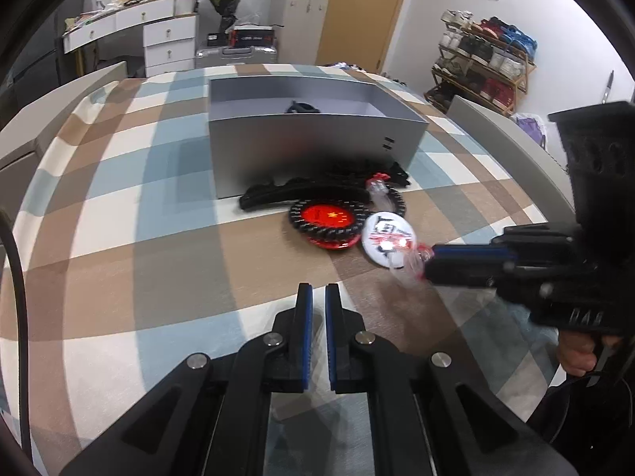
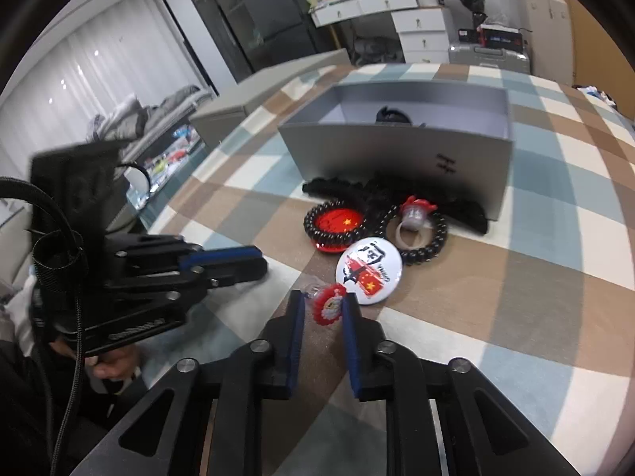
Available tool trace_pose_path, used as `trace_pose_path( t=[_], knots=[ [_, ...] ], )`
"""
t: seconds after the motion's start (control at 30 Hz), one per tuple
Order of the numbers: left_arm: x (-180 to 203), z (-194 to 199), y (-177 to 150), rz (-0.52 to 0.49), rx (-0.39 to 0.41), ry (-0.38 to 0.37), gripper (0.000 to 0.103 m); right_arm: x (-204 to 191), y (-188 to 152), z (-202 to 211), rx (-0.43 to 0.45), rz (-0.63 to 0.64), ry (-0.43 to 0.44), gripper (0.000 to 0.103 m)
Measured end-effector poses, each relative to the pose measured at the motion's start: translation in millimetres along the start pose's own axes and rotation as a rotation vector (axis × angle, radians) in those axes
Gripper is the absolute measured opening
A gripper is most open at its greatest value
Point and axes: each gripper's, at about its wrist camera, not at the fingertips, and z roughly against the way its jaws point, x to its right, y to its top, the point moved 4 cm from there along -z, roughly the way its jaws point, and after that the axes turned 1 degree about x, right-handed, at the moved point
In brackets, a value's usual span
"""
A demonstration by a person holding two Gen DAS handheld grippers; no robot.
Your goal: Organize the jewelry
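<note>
My right gripper (image 2: 323, 304) is shut on a red and white toy ring (image 2: 329, 304) and holds it just above the cloth, near a white badge (image 2: 368, 269); it also shows in the left wrist view (image 1: 426, 265). My left gripper (image 1: 318, 292) is nearly shut and empty, over the cloth in front of the pile. A red flag badge (image 2: 336, 222) lies inside a black coil hair tie (image 2: 317, 234). A second toy ring (image 2: 414, 214) rests in another coil tie (image 2: 430, 246). A grey open box (image 1: 313, 135) stands behind them with a dark item (image 1: 302, 108) inside.
A black fabric band (image 1: 274, 194) lies against the box front. The checked tablecloth (image 1: 158, 238) covers the table. Grey chair backs (image 1: 512, 146) stand at both table sides. A shoe rack (image 1: 484, 63) and white drawers (image 1: 166, 35) stand beyond.
</note>
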Motion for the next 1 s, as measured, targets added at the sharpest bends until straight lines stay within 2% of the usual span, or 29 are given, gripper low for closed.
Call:
trace_pose_path(
  t=[0.2,0.23,0.3,0.37,0.43,0.67,0.7,0.73,0.83,0.87,0.93,1.0],
  knots=[
    [26.9,-19.8,7.0,-0.060,-0.031,-0.055,0.002,23.2,-3.2,26.8,0.067,-0.059,-0.052,0.006],
    [29.7,-21.1,8.3,-0.067,-0.028,-0.059,0.006,27.1,-3.6,31.6,0.080,-0.073,-0.059,0.006],
    [36.5,-24.0,12.4,-0.081,-0.030,-0.080,0.021,31.3,-3.9,38.5,0.102,-0.091,-0.056,0.006],
    [40.7,-25.3,14.8,-0.090,-0.034,-0.091,0.048,35.3,-4.1,44.1,0.118,-0.099,-0.065,0.006],
    [45.8,-27.4,15.9,-0.110,-0.035,-0.084,0.054,38.8,-4.3,47.6,0.127,-0.112,-0.062,0.006],
    [53.5,-35.1,21.7,-0.157,-0.053,-0.020,0.051,47.8,-5.9,60.0,0.148,-0.129,-0.075,0.006],
    [52.9,-35.5,22.4,-0.159,-0.051,-0.012,0.048,48.2,-5.9,61.5,0.151,-0.131,-0.078,0.006],
    [52.9,-35.4,22.5,-0.161,-0.047,-0.009,0.036,48.5,-6.0,63.1,0.155,-0.130,-0.081,0.006],
    [50.4,-32.9,22.1,-0.157,-0.038,-0.029,0.032,48.7,-5.8,66.0,0.163,-0.131,-0.082,0.006],
    [49.9,-29.6,21.8,-0.153,-0.025,-0.046,0.024,48.8,-5.9,66.6,0.165,-0.132,-0.084,0.006],
    [51.6,-22.2,22.0,-0.152,-0.005,-0.075,0.013,48.7,-5.6,66.9,0.167,-0.135,-0.080,0.006],
    [49.5,-21.0,20.8,-0.138,-0.007,-0.076,0.013,47.7,-5.1,65.0,0.165,-0.133,-0.077,0.006]
  ],
)
